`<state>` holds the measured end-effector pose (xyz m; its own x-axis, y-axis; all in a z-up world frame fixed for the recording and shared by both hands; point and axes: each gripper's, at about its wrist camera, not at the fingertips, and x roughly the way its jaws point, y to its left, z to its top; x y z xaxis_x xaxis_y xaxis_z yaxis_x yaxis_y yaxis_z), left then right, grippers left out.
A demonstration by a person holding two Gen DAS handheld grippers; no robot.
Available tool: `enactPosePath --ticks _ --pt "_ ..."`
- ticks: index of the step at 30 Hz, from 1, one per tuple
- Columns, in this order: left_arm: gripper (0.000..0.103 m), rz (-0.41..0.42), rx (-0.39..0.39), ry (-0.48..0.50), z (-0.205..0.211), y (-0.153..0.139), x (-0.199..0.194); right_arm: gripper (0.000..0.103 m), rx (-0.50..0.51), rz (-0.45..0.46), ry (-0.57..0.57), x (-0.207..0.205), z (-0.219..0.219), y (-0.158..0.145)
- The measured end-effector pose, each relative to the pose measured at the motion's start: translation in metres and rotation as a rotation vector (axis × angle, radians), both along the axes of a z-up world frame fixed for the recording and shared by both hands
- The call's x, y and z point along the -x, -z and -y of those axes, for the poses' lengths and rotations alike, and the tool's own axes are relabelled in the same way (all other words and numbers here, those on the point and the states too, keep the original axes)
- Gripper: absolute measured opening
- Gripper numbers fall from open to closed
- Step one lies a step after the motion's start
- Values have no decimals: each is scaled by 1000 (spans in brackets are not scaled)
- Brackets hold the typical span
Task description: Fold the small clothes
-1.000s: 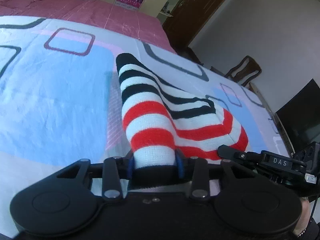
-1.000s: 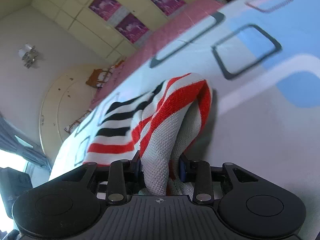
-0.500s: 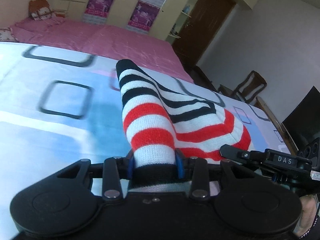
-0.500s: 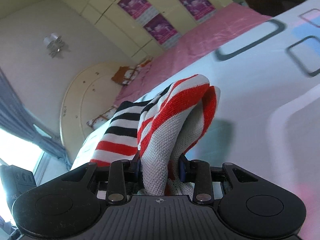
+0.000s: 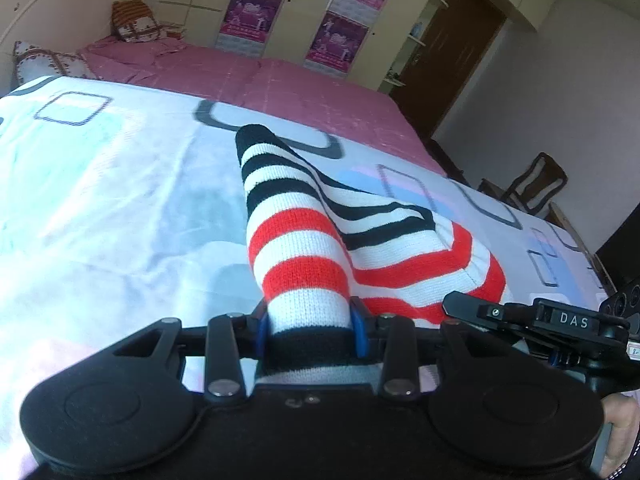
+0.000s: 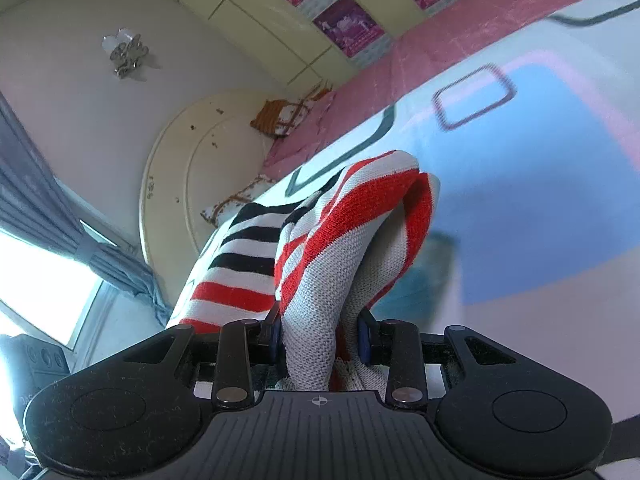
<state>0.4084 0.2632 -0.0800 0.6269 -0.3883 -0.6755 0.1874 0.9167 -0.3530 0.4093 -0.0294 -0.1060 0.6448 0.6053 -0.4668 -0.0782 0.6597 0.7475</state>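
A small knitted garment with red, white and black stripes (image 5: 320,236) is held up off the bed between both grippers. My left gripper (image 5: 310,324) is shut on its black-edged end, and the cloth stretches forward and to the right. My right gripper (image 6: 320,336) is shut on a bunched red and white part of the garment (image 6: 360,224). The right gripper's body also shows at the right of the left wrist view (image 5: 560,320). The pinched cloth hides the fingertips.
The white bedcover with blue patches and dark squares (image 5: 100,200) lies under the garment. A pink sheet (image 5: 280,84) covers the far part of the bed, with pillows (image 5: 136,24) at the headboard. A wooden chair (image 5: 536,184) and door (image 5: 452,48) stand at the right.
Both grippers have risen and tilted up with the garment held in them, so more of the room and far bed shows. Their hold has not changed.
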Motion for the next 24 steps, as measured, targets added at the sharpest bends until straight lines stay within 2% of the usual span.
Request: enactPosePath --ticks 7,10,13,16,19,22,24 --pt "39 -12 -36 -8 -23 30 -11 35 42 -33 -7 -18 -30 24" --pt "44 -9 -32 -10 -30 40 -12 36 54 -55 4 -20 -28 35" --pt "46 -5 -39 -3 -31 40 -13 38 99 -50 -1 -19 -26 36" --pt "52 -14 -45 -4 -37 40 -12 40 110 -52 20 -17 -23 33" --pt "62 3 -85 -13 -37 36 -9 40 154 -48 35 -13 -26 26" --pt "60 57 -136 -24 -36 26 -5 41 267 -27 26 -10 -38 16" --pt "59 85 -162 -35 -36 19 -3 41 305 -19 39 -9 -42 11"
